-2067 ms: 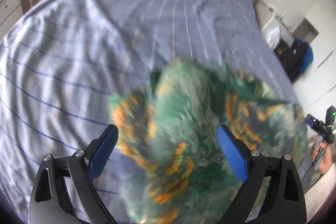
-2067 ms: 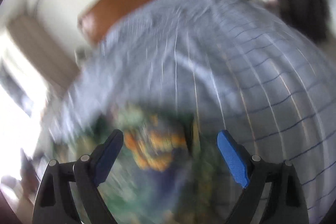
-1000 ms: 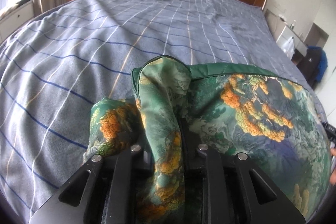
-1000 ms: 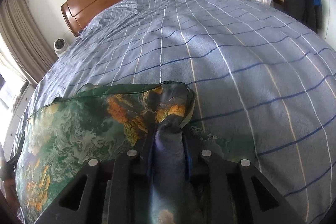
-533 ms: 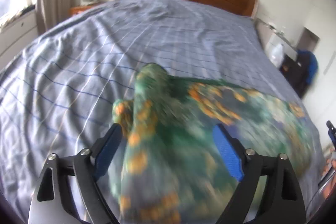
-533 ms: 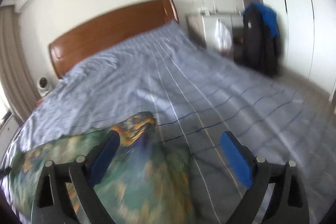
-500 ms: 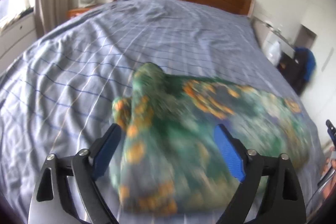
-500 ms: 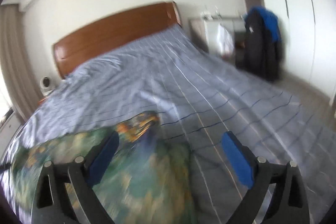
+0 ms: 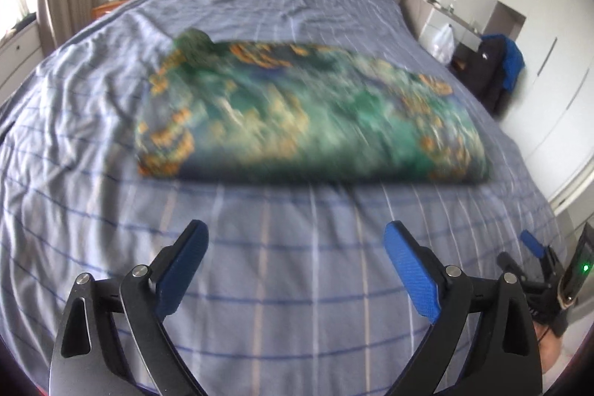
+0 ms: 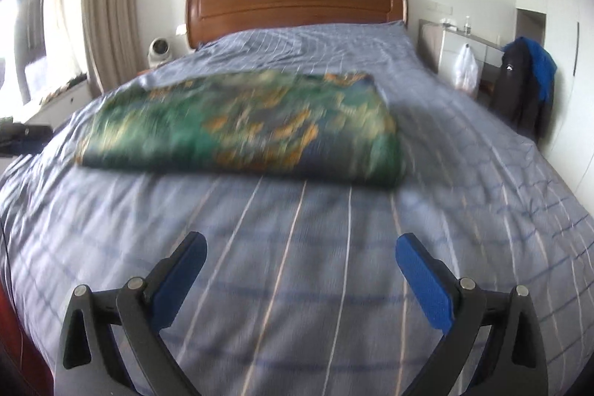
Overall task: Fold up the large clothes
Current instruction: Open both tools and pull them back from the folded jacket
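left gripper (image 9: pixel 295 249): jaws wide, empty | right gripper (image 10: pixel 300 257): same | garment (image 9: pixel 312 121) folded flat beyond fingertips, released so fold settles

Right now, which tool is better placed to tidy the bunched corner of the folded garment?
Left tool, likely: the garment bunches up at its far-left corner. Right tool faces the flat right end. Both open, empty.

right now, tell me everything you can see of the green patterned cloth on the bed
The green patterned cloth is folded into a flat rectangle. Its print mixes green, blue and orange; motion blur hides the fabric's texture. It lies flat on the blue checked bedspread, with a small bunched lump at its far corner in the left wrist view. Nothing but the bedspread touches it.
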Available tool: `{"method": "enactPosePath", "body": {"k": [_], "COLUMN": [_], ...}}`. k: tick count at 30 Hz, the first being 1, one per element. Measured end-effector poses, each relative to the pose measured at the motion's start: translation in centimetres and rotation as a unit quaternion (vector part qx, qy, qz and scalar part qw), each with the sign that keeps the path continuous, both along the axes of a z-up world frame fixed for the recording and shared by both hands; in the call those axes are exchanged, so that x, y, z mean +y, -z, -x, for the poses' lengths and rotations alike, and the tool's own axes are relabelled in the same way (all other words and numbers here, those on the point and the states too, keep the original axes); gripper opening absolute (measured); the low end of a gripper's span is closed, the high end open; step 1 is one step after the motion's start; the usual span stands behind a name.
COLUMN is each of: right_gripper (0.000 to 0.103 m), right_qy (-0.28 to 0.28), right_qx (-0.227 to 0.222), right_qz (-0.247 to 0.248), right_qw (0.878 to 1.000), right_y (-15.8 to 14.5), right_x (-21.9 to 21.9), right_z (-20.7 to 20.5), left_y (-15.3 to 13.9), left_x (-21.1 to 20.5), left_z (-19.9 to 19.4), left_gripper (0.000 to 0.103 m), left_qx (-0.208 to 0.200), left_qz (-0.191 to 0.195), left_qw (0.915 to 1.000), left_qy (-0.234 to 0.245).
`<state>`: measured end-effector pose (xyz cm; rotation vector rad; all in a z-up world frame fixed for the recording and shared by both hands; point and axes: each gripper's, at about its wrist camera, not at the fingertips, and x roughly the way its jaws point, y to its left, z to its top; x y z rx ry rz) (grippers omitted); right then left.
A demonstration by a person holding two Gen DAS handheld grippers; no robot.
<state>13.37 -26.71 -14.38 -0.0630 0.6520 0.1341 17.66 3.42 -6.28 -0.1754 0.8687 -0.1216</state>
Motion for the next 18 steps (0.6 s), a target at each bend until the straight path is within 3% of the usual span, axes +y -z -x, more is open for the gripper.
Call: {"method": "enactPosePath", "body": {"k": [9,18], "right_gripper": [0.101,0.101], "right_qy": [0.017,0.003], "right_qx": [0.005,0.014], "right_qz": [-0.019,-0.027], "right_qw": [1.000,1.000], "right_y": [2.2,2.6], "right_x": [-2.5,-2.1], "right_z": [1.7,1.7], "left_y": [0.4,1.3], "left_x": [-4.1,-4.5], "left_z": [-1.6,-2.4], "left_gripper": [0.096,0.096], "left_qx": [-0.012,-0.003], "left_qz": [-0.068,-0.093], "left_qw": [0.9976,0.9953], "left_qy": [-0.011,-0.028]}}
